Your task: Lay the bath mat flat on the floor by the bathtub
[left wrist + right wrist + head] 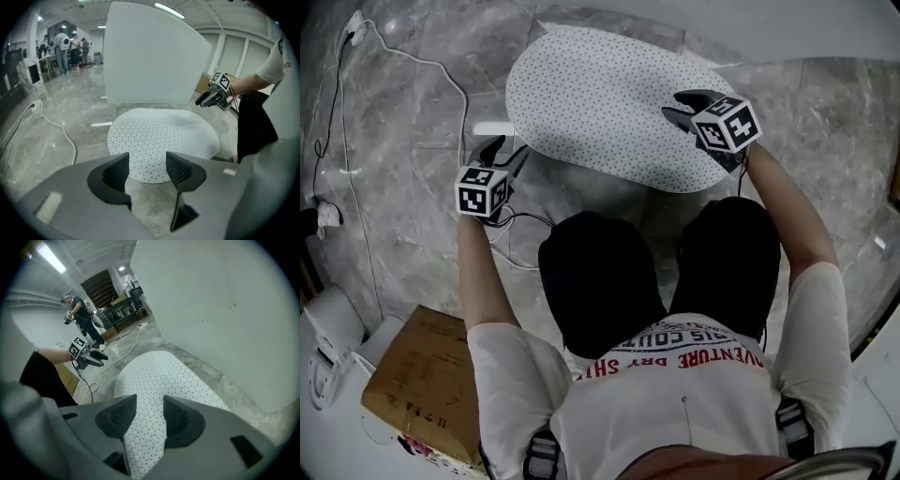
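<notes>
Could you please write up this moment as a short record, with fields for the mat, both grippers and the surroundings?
bath mat: white, dotted, oval; appears to lie flat on the marble floor beside the white bathtub wall
left gripper: jaws apart, empty, over bare floor at the mat's near edge
right gripper: jaws apart, gripping nothing, over the mat's right part
person: kneeling at the mat's near side
other: cardboard box and white cable on the floor to the left

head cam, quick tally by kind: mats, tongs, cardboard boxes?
Bath mat: 1
Tongs: 2, the left tongs and the right tongs
Cardboard box: 1
Total: 4
</notes>
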`<state>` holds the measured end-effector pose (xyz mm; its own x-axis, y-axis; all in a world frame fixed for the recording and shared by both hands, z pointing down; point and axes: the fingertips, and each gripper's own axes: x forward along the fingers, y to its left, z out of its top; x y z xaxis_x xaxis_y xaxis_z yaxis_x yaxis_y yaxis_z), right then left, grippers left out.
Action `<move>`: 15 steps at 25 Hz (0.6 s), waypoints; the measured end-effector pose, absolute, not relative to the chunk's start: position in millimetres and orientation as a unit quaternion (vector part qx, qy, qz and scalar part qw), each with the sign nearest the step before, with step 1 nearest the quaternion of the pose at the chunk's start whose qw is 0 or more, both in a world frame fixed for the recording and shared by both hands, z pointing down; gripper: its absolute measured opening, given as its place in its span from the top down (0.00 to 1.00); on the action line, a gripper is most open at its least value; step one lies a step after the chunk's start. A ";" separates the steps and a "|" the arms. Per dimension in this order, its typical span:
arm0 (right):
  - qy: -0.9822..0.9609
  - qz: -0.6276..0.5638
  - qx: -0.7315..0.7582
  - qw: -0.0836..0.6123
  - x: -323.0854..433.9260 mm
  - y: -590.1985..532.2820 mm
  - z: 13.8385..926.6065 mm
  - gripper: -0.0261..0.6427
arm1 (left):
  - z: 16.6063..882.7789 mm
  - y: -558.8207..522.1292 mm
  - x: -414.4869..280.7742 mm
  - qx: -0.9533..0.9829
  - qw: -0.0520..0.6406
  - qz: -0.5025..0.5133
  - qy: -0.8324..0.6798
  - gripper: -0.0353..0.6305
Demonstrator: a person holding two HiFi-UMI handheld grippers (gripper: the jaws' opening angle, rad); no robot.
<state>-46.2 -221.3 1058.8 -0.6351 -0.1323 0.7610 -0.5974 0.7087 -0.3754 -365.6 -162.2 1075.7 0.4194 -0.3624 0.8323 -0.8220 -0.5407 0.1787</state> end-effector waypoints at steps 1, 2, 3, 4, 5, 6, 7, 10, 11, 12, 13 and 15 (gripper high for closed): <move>-0.850 0.311 0.213 0.368 -53.2 -223.9 1057.2 0.71 | 1074.6 -165.6 -371.5 0.782 0.294 0.384 -0.393 0.58; -0.852 0.307 0.212 0.366 -60.0 -226.6 1055.5 0.71 | 1073.8 -169.7 -376.5 0.776 0.287 0.384 -0.411 0.65; -0.855 0.303 0.211 0.365 -66.7 -228.8 1053.4 0.71 | 1073.1 -174.1 -380.2 0.770 0.280 0.382 -0.427 0.73; -0.858 0.298 0.209 0.363 -73.2 -230.3 1051.0 0.71 | 1072.2 -178.2 -382.6 0.766 0.273 0.378 -0.442 0.81; -0.861 0.292 0.207 0.361 -79.4 -230.9 1048.4 0.71 | 1071.3 -181.8 -383.9 0.764 0.268 0.374 -0.453 0.86; -0.864 0.287 0.207 0.359 -85.1 -230.9 1045.6 0.71 | 1070.6 -184.4 -383.8 0.763 0.263 0.369 -0.461 0.91; -0.867 0.282 0.207 0.355 -90.2 -230.7 1042.6 0.71 | 1069.8 -186.1 -382.1 0.766 0.260 0.363 -0.463 0.93; -0.877 0.262 0.210 0.343 -98.2 -229.0 1029.9 0.72 | 1059.7 -187.8 -367.1 0.787 0.244 0.339 -0.454 0.93; -0.881 0.250 0.211 0.342 -97.8 -228.1 1024.0 0.73 | 1053.0 -189.2 -361.1 0.793 0.239 0.330 -0.453 0.93; -0.884 0.238 0.214 0.341 -95.8 -228.1 1017.2 0.76 | 1044.7 -192.0 -354.6 0.797 0.236 0.321 -0.455 0.93; -0.886 0.227 0.221 0.338 -92.8 -229.3 1009.4 0.79 | 1034.6 -196.1 -347.5 0.800 0.232 0.312 -0.457 0.93; -0.889 0.218 0.239 0.325 -86.8 -231.6 989.9 0.88 | 1008.9 -204.3 -331.2 0.808 0.221 0.300 -0.457 0.93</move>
